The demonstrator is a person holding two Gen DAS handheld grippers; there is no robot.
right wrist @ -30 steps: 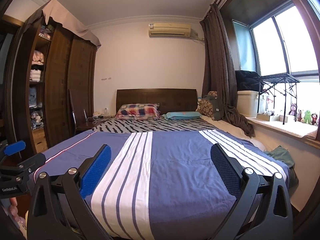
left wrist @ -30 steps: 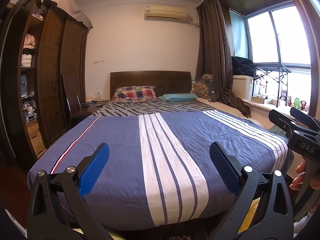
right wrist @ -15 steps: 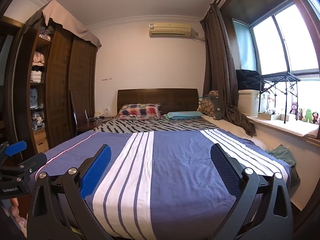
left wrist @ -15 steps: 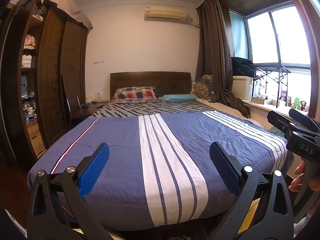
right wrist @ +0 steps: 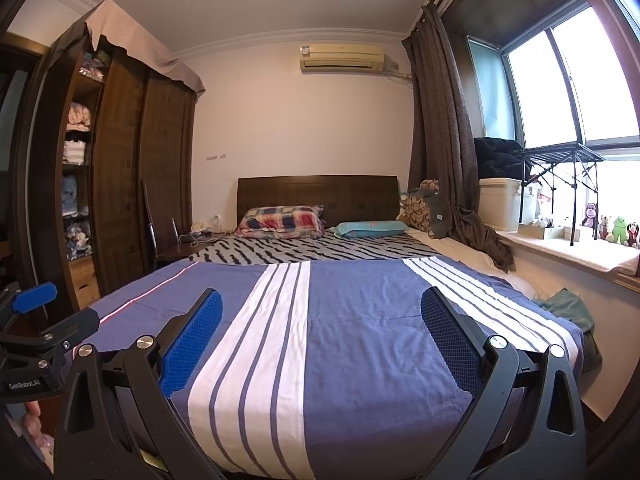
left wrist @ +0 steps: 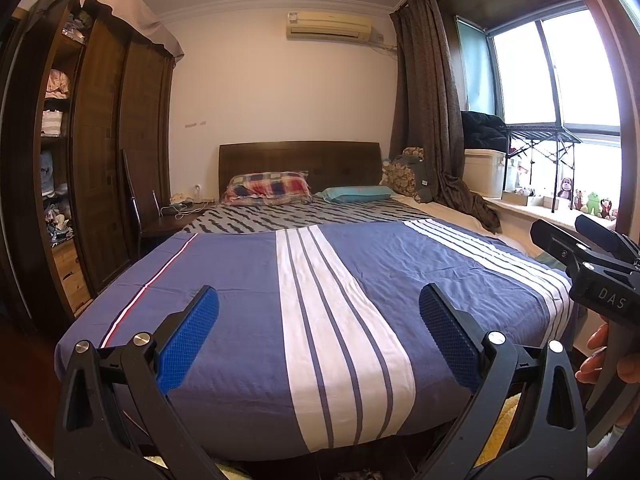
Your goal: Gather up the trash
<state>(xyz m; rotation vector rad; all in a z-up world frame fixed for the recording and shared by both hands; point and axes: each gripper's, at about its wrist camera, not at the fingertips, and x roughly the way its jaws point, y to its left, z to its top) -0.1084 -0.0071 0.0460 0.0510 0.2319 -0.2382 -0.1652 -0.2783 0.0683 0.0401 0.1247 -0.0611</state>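
**Two hand-held grippers held over the foot of the bed, no trash in view.**
We hold the left hand-held gripper (left wrist: 318, 312) and the right hand-held gripper (right wrist: 320, 314) with jaws spread wide and empty above the near end of the striped bedspread (left wrist: 240, 280). No trash shows on the bed or elsewhere in either view, so we judge that a slow sweep of the floor edges and far side comes before any reach.

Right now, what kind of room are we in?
A bedroom in a home: a made bed with a wooden headboard and pillows, a tall wardrobe holding folded clothes, and a wall air conditioner.
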